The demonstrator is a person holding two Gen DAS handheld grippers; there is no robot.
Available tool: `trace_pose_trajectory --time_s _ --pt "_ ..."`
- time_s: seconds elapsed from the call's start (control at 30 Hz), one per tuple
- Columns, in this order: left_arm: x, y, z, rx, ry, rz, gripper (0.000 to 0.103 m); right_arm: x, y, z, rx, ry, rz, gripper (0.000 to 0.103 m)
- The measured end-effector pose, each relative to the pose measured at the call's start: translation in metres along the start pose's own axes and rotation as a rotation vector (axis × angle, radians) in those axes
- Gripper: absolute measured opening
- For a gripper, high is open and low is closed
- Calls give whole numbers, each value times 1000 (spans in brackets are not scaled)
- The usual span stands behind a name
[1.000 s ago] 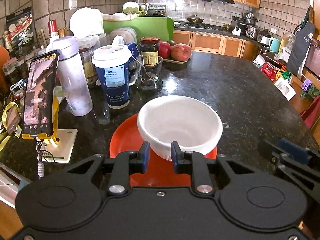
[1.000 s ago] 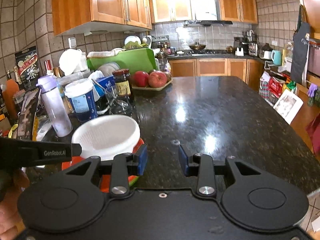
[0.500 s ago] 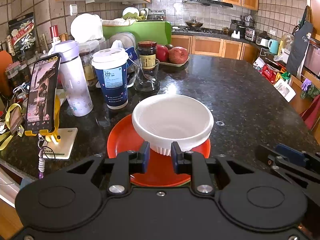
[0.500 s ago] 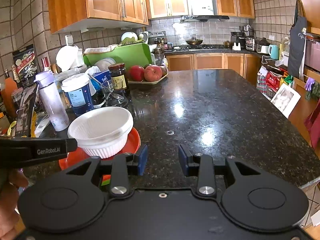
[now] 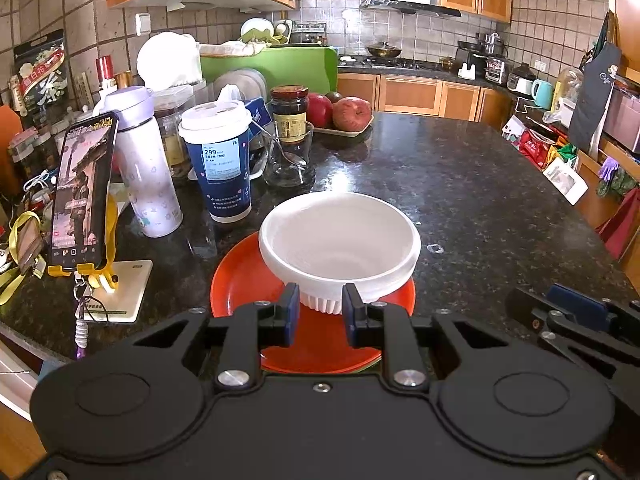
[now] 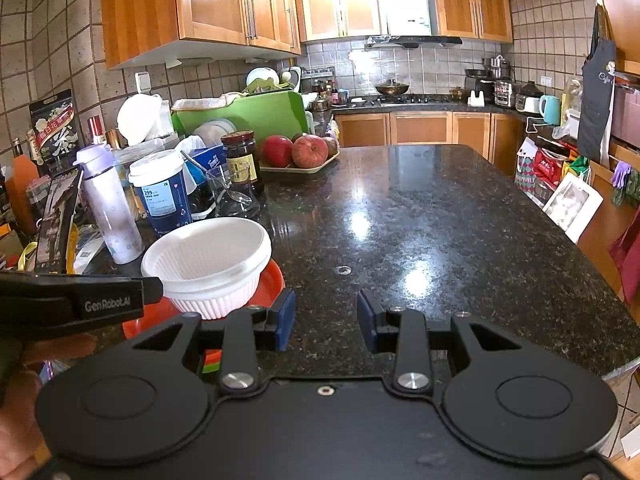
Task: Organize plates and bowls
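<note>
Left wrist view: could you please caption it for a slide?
Left gripper open before a white bowl on an orange plate.

The countertop [image 6: 420, 216] is polished speckled granite, glossy with lamp glare. On it, the white bowl [image 5: 340, 236] looks like matt ribbed ceramic and the orange plate [image 5: 240, 280] smooth and shiny. Both grippers, left [image 5: 319, 308] and right [image 6: 326, 320], are matt black plastic with blue pads [image 6: 285, 314].

cups [image 5: 220, 168] crowd left, counter [image 6: 420, 216] open right

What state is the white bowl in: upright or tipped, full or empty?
Upright and empty. The white bowl sits rim-up on the orange plate, and its bare white inside shows in both views.
</note>
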State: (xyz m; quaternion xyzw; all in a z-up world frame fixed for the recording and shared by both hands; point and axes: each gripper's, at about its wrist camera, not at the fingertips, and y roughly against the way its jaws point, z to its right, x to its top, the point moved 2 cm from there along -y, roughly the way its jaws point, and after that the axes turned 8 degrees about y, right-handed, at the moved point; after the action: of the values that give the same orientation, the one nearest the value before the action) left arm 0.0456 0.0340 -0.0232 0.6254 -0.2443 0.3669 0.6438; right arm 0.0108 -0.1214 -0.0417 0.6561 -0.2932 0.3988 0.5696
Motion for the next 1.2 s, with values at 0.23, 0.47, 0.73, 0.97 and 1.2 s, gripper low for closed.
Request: trace_pose_trajectory --time_s 0.23,0.47,0.73,0.97,1.2 --pt "0 -1 0 -1 2 -4 31 0 -1 -1 -4 3 -3 36" --pt "4 -7 -3 -1 11 -17 31 1 -2 -1 -4 8 -3 36" --pt "3 -9 -2 -6 -3 -21 31 1 -4 -1 -5 11 -5 36" --pt "3 -11 0 -9 -8 -19 31 2 -6 -1 -9 7 -7 36" --pt "4 -11 1 -18 -11 -17 31 2 -8 0 -9 4 -8 36"
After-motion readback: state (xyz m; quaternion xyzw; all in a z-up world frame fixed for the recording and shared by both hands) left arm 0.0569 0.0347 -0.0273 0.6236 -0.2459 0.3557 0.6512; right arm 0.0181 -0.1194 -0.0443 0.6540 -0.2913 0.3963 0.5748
